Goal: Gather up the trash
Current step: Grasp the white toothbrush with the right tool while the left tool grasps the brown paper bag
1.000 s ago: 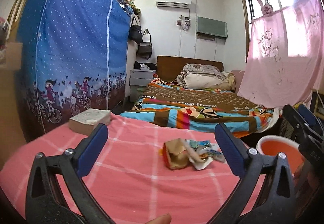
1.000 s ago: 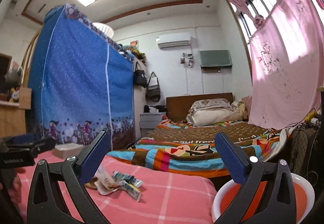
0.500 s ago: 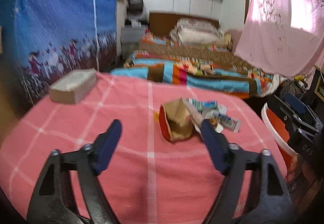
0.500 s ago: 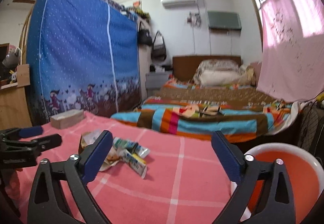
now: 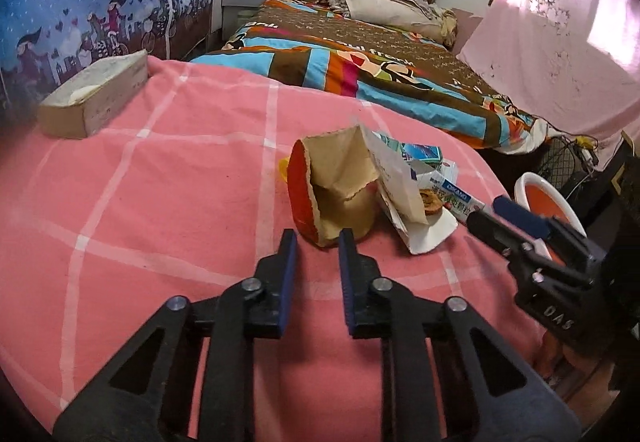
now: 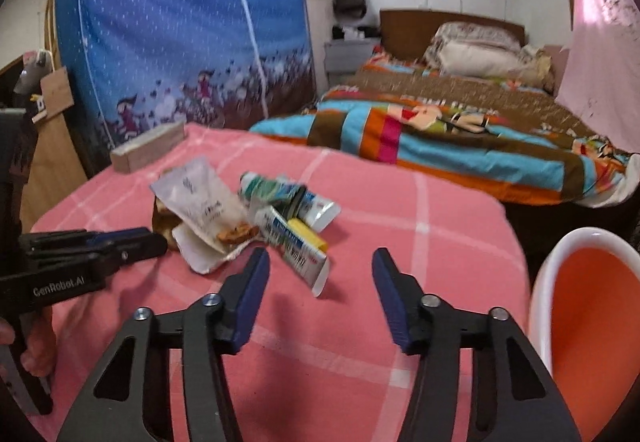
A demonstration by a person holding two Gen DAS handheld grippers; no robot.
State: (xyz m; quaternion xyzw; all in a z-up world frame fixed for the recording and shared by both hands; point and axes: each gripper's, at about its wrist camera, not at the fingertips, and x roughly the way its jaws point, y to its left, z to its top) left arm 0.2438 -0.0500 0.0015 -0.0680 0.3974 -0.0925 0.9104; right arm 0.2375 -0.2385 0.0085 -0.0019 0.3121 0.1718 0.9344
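A pile of trash lies on the pink checked table (image 5: 140, 202): a torn brown-and-red paper bag (image 5: 332, 186), a white wrapper (image 5: 400, 186) with a food scrap, and squeezed tubes (image 6: 296, 238). My left gripper (image 5: 316, 238) sits just in front of the bag's lower edge, jaws narrowed to a small gap, holding nothing. My right gripper (image 6: 320, 262) is open and empty, just short of the nearest tube. An orange bin with a white rim (image 6: 588, 306) stands at the table's right edge.
A flat cardboard box (image 5: 96, 94) lies at the table's far left. A bed with a striped blanket (image 5: 360, 54) stands beyond the table. A blue fabric wardrobe (image 6: 180, 34) is at the left, a pink curtain (image 5: 560, 42) at the right.
Both grippers tilted down and moved closer to the trash pile. The left jaws narrowed from wide open to a small gap; the right jaws narrowed somewhat.
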